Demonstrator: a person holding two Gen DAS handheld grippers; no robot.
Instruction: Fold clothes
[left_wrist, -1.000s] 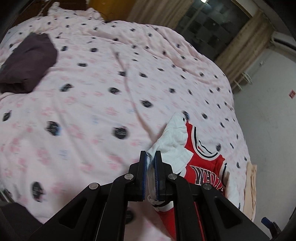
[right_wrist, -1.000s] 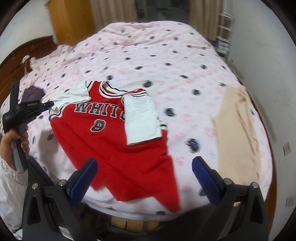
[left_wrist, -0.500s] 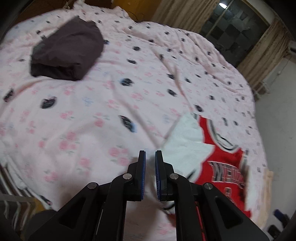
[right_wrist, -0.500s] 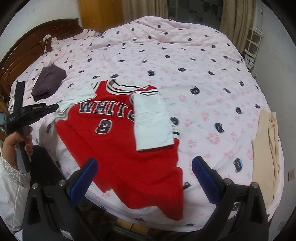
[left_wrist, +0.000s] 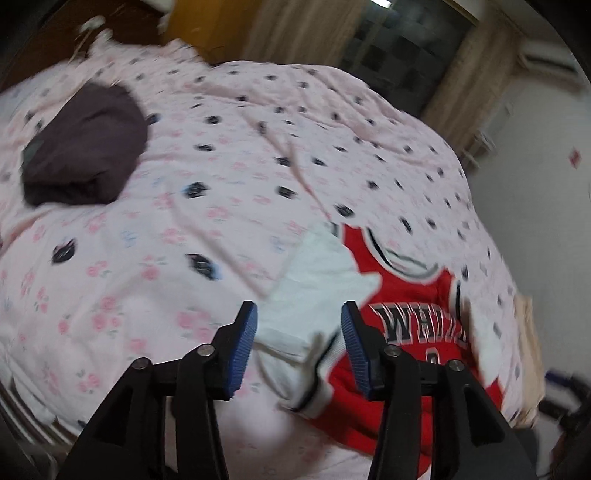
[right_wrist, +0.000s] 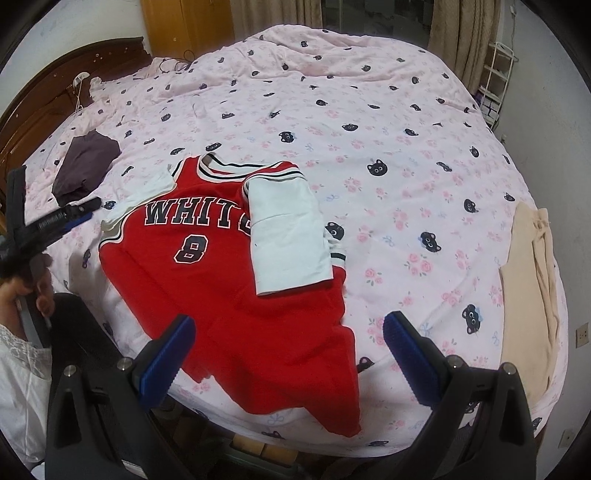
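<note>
A wide bed under a pink quilt (right_wrist: 388, 155) dotted with black cat faces fills the scene, and there's company around the work: a dark purple folded garment (right_wrist: 86, 162) sits up near the wooden headboard (right_wrist: 48, 107), well apart from the action, and a beige garment (right_wrist: 532, 295) lies along the bed's right edge near the wall. Curtains (right_wrist: 461, 33) and a white wire shelf (right_wrist: 496, 85) stand past the far side.

Centre stage — the red jersey (right_wrist: 229, 280), front up, "WHITE" lettering and a number 8 showing, spread near the bed's near edge with its hem trailing toward the drop. Its right white sleeve (right_wrist: 288, 236) is folded in over the chest; the left white sleeve (left_wrist: 317, 295) lies out flat on the quilt.

The left gripper (left_wrist: 299, 343) is angled down over that left sleeve, its jaws having just been opening — blue pads (left_wrist: 242, 347) now stand apart with the sleeve's cuff seen between them, neither pad pressing it. From the right wrist view the left hand (right_wrist: 22, 288) grips the tool's handle at the bed's left edge, a white lace cuff below it.

The right gripper (right_wrist: 288, 354) hovers above the jersey's lower hem, fingers spread wide, nothing held.
</note>
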